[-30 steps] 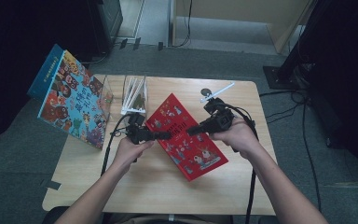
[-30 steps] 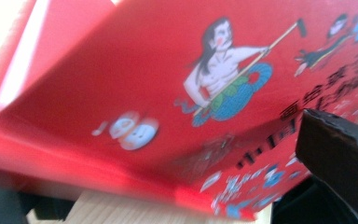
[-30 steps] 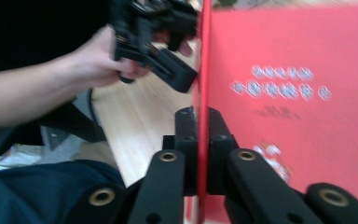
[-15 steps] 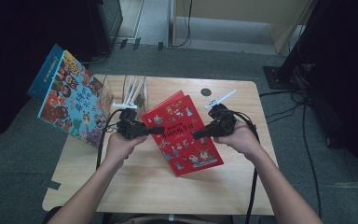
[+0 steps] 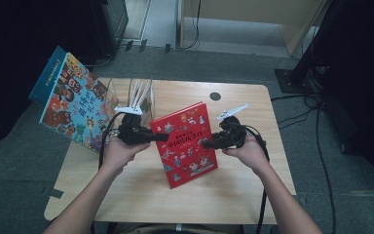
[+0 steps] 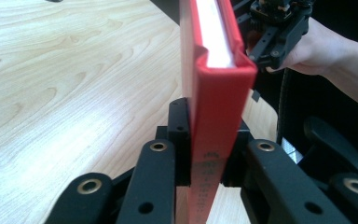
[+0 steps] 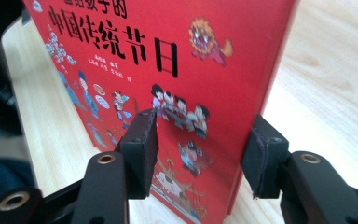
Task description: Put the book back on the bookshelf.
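At table centre the red book [image 5: 185,144] is tipped up on its lower edge, cover facing the person, roughly midway between both hands; left gripper [image 5: 161,137] has it by the spine side, jaws have just been closing and in the left gripper view the pads are pressed on the spine [image 6: 214,154] from both sides, so clamped on the book; right gripper [image 5: 205,144] jaws have just been opening, and in the right gripper view they stand apart with the book's edge [image 7: 256,93] between them, pads not pressing; so only one grip is carrying it atm.

Risks as I judge them:
- single clamp low on the spine, rest of the book sticking out beyond the pads; weight could pivot it in the jaws and it flops back flat on the table [image 5: 233,195];
- hardcover is slick, pads sit on a narrow strip; if the grip eases the book slips out;
- right jaws straddle the cover w/o contact; pulling away at an angle could catch the edge and twist the book against the left hold;
- wire rack [image 5: 139,97] and big picture book [image 5: 73,105] sit just behind the left hand; swinging the red book that way w/ no 2nd support could clip the rack or knock the leaning book over.
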`<state>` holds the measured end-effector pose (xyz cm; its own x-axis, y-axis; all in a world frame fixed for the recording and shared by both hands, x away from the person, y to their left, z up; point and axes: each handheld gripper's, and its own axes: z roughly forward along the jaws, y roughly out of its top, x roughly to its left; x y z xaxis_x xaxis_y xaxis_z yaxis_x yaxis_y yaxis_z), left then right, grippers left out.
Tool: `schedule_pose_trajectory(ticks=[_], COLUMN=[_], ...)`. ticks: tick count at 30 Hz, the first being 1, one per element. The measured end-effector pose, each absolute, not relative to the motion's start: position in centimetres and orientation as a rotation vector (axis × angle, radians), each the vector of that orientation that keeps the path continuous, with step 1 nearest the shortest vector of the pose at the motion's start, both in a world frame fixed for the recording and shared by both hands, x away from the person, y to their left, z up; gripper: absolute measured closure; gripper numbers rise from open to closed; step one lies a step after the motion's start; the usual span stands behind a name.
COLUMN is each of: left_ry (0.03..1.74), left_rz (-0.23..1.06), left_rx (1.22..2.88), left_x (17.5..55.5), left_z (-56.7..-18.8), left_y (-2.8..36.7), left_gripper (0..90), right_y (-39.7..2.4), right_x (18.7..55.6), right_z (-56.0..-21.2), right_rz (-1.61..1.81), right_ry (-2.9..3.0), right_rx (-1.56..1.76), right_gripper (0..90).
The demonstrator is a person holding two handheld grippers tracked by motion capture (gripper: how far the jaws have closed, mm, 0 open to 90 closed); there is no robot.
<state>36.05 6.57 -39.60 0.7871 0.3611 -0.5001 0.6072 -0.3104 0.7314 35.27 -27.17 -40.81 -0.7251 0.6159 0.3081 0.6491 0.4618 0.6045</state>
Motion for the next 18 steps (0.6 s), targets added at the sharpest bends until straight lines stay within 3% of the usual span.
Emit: schedule_pose_trajectory(ticks=[18], left_ry=[0.699], left_rz=[-0.188], left_rx=[2.064], left_x=[35.0], left_z=[-37.1], left_y=[5.9], left_gripper=[79.9], right_y=[-26.8], right_x=[34.4], right_z=[-42.0], right_rz=[-1.328], right_ry=[-2.689], right_rx=[-1.168], right_gripper=[49.5])
